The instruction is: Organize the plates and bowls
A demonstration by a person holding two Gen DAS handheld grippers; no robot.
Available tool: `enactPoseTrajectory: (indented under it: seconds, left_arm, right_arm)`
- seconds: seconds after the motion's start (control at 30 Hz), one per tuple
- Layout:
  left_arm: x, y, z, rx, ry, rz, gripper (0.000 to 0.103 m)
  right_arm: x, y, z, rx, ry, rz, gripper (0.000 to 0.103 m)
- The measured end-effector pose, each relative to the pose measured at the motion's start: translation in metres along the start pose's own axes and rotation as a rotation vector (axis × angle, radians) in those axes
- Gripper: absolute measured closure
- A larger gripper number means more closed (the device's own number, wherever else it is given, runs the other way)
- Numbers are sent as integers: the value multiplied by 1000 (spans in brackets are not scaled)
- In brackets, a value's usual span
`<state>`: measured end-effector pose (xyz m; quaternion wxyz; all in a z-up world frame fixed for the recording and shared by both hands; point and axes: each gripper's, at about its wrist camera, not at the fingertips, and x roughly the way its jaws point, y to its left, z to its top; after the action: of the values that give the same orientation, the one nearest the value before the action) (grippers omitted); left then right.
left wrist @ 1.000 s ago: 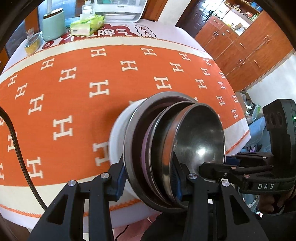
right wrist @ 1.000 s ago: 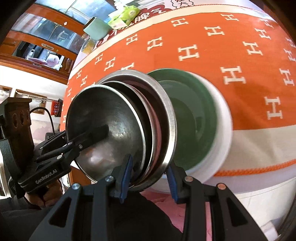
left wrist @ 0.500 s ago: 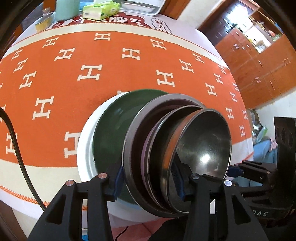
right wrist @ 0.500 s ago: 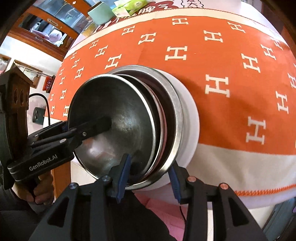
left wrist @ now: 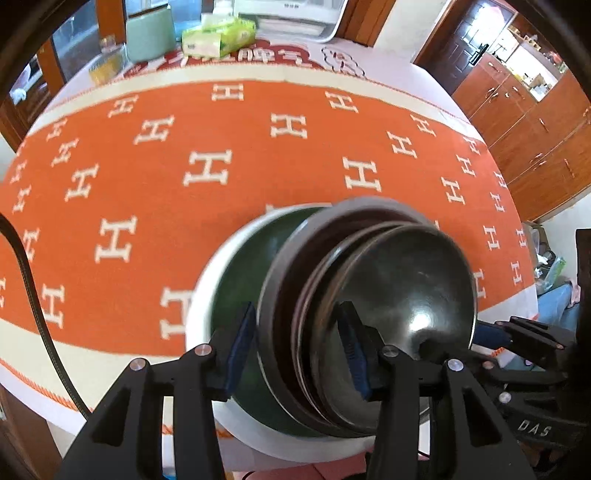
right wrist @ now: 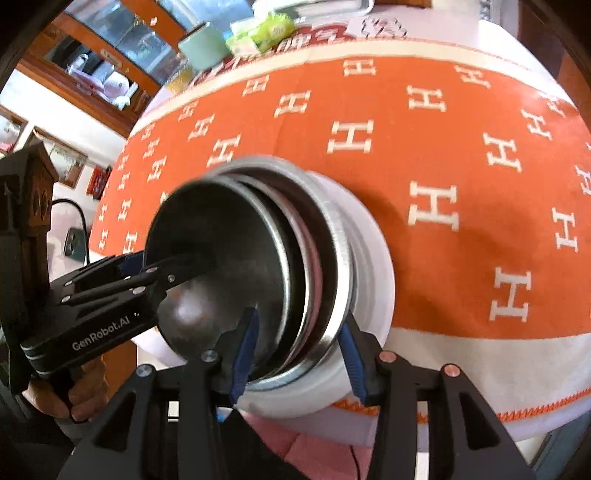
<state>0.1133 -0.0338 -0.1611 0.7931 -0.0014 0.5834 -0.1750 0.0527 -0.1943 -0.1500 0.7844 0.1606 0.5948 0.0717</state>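
Observation:
A stack of steel bowls (left wrist: 391, 306) is held between both grippers, tilted, above a dark green plate (left wrist: 240, 280) lying on a white plate (left wrist: 201, 295) near the table's front edge. My left gripper (left wrist: 299, 347) is shut on the stack's near rim. My right gripper (right wrist: 295, 347) is shut on the stack (right wrist: 236, 266) from the opposite side. In the right wrist view the white plate (right wrist: 373, 258) shows behind the stack and the green plate is hidden. The other gripper shows in each view.
An orange cloth with white H marks (left wrist: 221, 155) covers the round table. At the far edge stand a pale green container (left wrist: 149, 35), a green tissue pack (left wrist: 218, 37) and a white tray (left wrist: 291, 16). Wooden cabinets (left wrist: 524, 110) stand to the right.
The bowl stack, held by both grippers, has moved back over the green and white plates and sits lower and closer to them. Both grippers stay shut on it.

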Motion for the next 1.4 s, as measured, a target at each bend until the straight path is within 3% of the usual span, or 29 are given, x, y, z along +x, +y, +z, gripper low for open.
enactPoseTrajectory:
  seconds: [0.17, 0.4, 0.6, 0.77, 0.9, 1.03, 1.23, 1.4]
  left_arm:
    - [-6, 8, 5, 15, -3, -8, 57]
    - [-29, 14, 0, 22, -28, -10, 53]
    - [-59, 17, -5, 39, -70, 38, 43]
    - [-99, 21, -1, 52, -156, 67, 37]
    - [-132, 19, 1, 65, -232, 86, 26]
    - [-156, 14, 2, 62, -264, 92, 24]
    - [-171, 1, -10, 55, -256, 179, 24]
    - [-183, -10, -29, 58, -311, 232, 24]
  right_arm:
    - [-6, -7, 3, 80, -47, -7, 58]
    - [-41, 2, 5, 103, -218, 5, 55]
    - [-70, 20, -4, 57, -318, -23, 40]
    - [-96, 38, -15, -7, -371, -66, 32]
    - [-125, 55, -23, -69, -426, -96, 21]
    - [-149, 68, -27, -89, -440, -94, 8]
    - [-159, 82, -37, -58, -385, -86, 5]
    - [-149, 95, -50, -73, -358, -152, 4]
